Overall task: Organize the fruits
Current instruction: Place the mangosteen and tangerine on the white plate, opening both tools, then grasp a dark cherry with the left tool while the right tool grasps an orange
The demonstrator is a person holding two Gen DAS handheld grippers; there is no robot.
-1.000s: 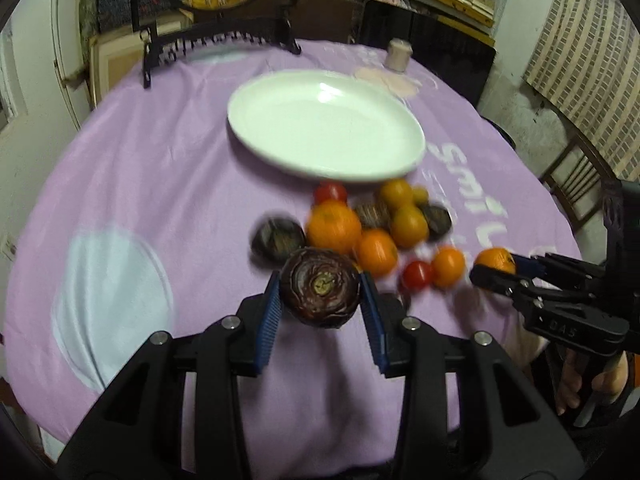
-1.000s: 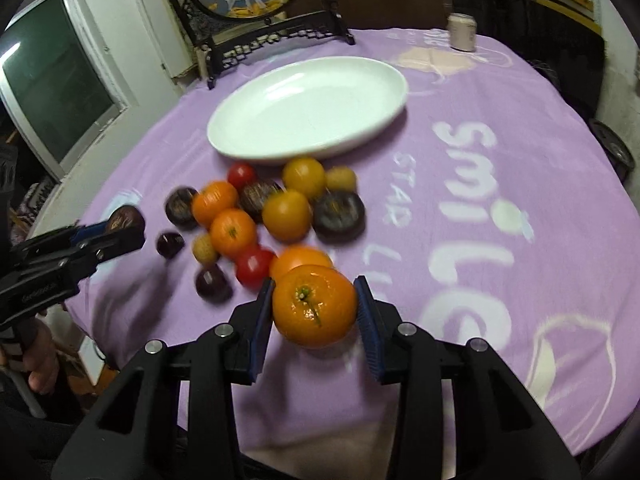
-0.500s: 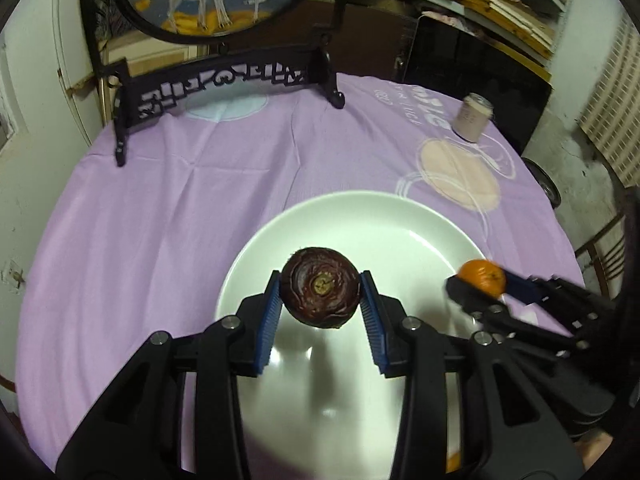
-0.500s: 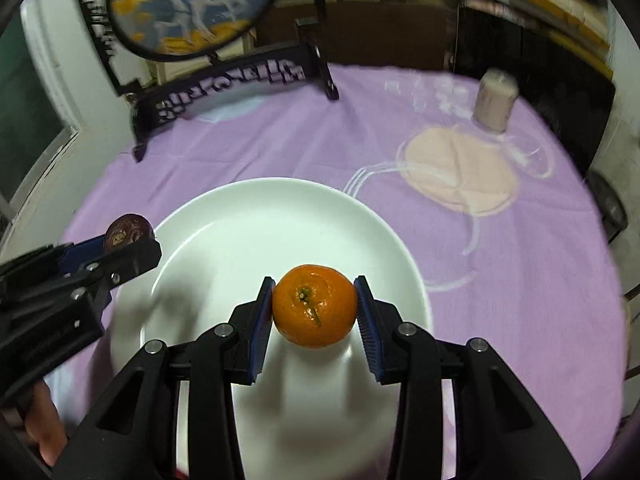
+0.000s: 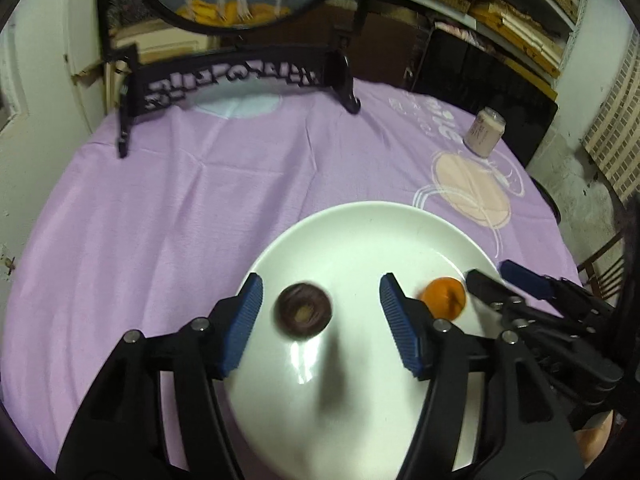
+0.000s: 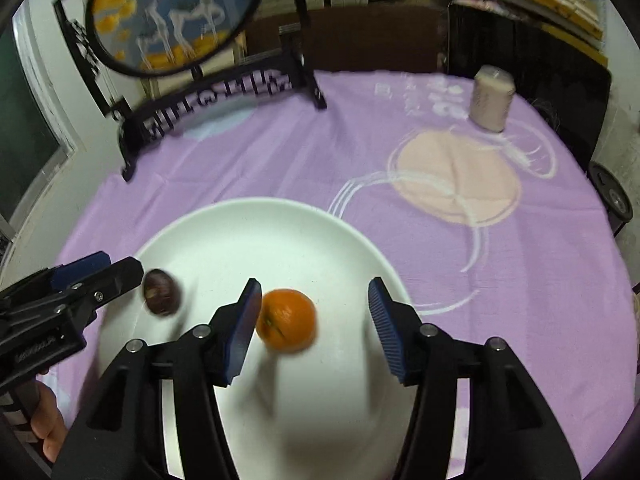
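Note:
Both grippers hang over the white plate [image 5: 360, 240] on the purple tablecloth. My left gripper [image 5: 321, 312] is open; a dark purple round fruit [image 5: 303, 314] is blurred between its blue pads, free of them. My right gripper [image 6: 312, 310] is open; an orange mandarin [image 6: 286, 320] is blurred beside its left pad, over the plate [image 6: 248, 232]. The mandarin [image 5: 443, 298] and right gripper [image 5: 500, 280] show at the right in the left wrist view. The dark fruit [image 6: 161, 298] and left gripper [image 6: 100, 276] show at the left in the right wrist view.
A black carved stand with a round painted screen [image 5: 240, 76] stands at the table's far edge. A small pale jar [image 5: 485, 132] sits at the far right, also in the right wrist view [image 6: 492, 98]. Shelves and a dark cabinet lie beyond the table.
Both grippers have opened over the plate and let go of their fruits. The dark fruit and the mandarin are now loose and blurred with motion.

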